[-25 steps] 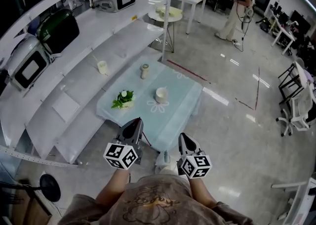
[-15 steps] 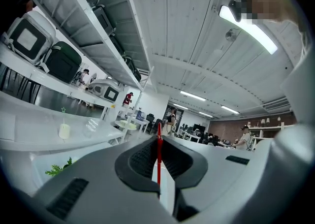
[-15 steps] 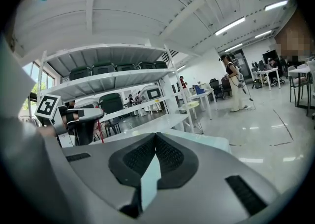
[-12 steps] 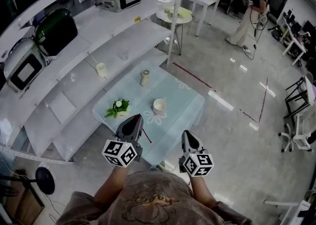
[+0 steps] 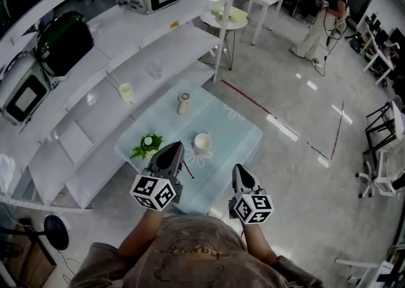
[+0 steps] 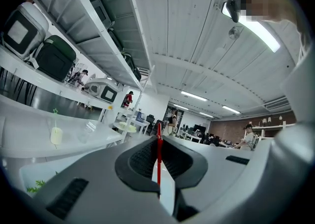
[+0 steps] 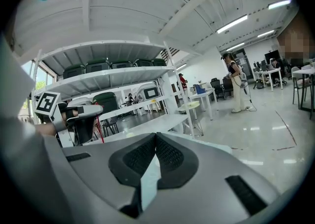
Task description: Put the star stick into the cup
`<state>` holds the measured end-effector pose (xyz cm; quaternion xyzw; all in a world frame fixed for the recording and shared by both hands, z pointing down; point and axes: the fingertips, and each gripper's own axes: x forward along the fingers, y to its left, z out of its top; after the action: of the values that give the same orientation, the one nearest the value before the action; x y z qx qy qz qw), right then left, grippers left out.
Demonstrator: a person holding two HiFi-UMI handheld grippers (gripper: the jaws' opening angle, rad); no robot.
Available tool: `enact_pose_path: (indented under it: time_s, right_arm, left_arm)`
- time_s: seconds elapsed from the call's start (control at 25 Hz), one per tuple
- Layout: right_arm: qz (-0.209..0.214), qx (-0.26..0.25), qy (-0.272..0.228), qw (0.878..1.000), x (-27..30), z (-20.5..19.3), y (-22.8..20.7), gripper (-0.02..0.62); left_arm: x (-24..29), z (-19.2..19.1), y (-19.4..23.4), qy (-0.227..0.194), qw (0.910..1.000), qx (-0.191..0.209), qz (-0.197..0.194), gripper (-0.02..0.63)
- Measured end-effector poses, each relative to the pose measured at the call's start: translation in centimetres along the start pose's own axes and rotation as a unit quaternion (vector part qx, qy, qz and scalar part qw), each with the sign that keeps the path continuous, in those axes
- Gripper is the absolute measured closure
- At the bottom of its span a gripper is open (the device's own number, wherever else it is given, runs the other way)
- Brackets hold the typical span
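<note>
A thin red stick [image 6: 159, 161] is pinched between the jaws of my left gripper [image 6: 159, 139], standing upright; its star end is not clear. In the head view my left gripper [image 5: 174, 147] hangs over the near edge of the pale blue table [image 5: 237, 131], and the stick [image 5: 187, 172] pokes out to its right. A white cup [image 5: 202, 143] stands on the table just right of and beyond that gripper. My right gripper [image 5: 238, 170] is shut and empty at the table's near right edge. The right gripper view shows its jaws [image 7: 156, 134] closed together.
A small green plant [image 5: 146, 145] sits on the table's left, a pale jar [image 5: 183, 103] at the back. On the white shelf [image 5: 95, 109] to the left stands another cup [image 5: 126, 92] with a green star stick. Cases fill the upper shelves. A person [image 5: 329, 18] stands far right.
The table has come closer beneath me. Both grippers now reach over its near edge, the left one nearer the white cup. The red stick stays held.
</note>
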<state>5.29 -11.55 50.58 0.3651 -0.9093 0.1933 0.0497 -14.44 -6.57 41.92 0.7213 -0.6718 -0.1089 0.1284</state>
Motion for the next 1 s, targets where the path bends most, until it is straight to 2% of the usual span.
enact_pose_path:
  time_s: [0.48, 1.0]
  right_arm:
    - [-0.047, 0.009, -0.017, 0.999, 2.7, 1.7, 0.1, 0.592]
    - [-0.091, 0.016, -0.024, 0.995, 1.4, 1.5, -0.5, 0.592]
  left_arm:
    - [5.0, 1.9, 2.9, 0.015, 0.9988, -0.002, -0.048, 0.572]
    - [10.3, 2.1, 3.4, 0.015, 0.9958, 0.022, -0.087, 0.572]
